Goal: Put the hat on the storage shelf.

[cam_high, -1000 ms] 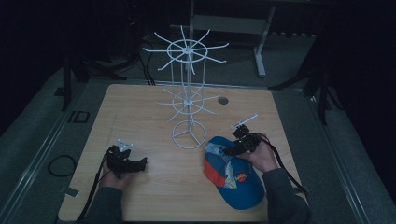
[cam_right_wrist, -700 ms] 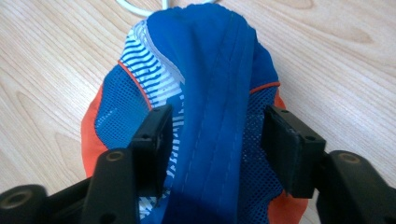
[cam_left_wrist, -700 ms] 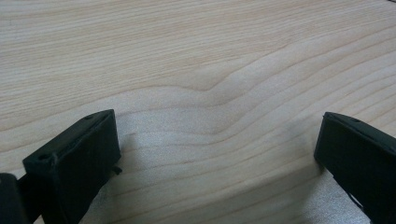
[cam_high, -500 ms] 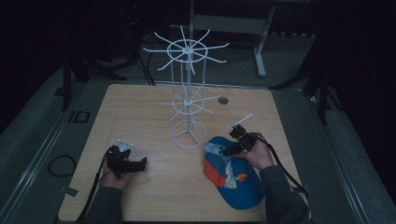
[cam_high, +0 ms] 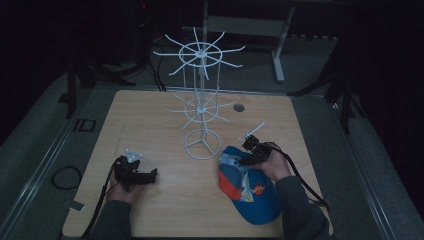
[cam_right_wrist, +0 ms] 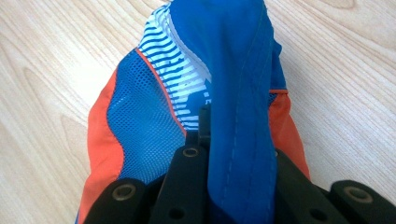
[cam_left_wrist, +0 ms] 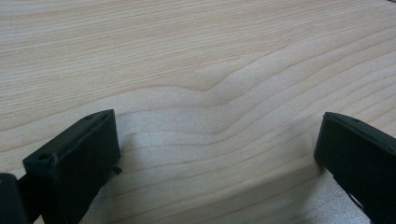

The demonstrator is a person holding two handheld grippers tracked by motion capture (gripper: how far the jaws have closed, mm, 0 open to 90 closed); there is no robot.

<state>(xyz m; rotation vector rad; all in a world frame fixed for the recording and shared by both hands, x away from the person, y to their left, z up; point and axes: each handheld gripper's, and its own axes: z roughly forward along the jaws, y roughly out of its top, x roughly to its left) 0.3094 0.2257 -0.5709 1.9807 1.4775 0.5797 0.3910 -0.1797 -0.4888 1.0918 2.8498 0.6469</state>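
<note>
2 grippers sit over the table (cam_high: 160,125): the right gripper (cam_right_wrist: 233,154) has just closed, pinching the blue cap (cam_right_wrist: 219,56); the left gripper (cam_left_wrist: 215,154) hangs wide open above bare wood.

Both forearms come in from the bottom edge, sleeves dark. The left hand-held gripper (cam_high: 150,175) sits low with its jaws spread wide apart and nothing between them, pointing off toward the other hand. The right hand-held gripper (cam_high: 243,161) has just been closing, and its jaws are now clamped tight on a fold of the cap (cam_right_wrist: 238,88).
</note>
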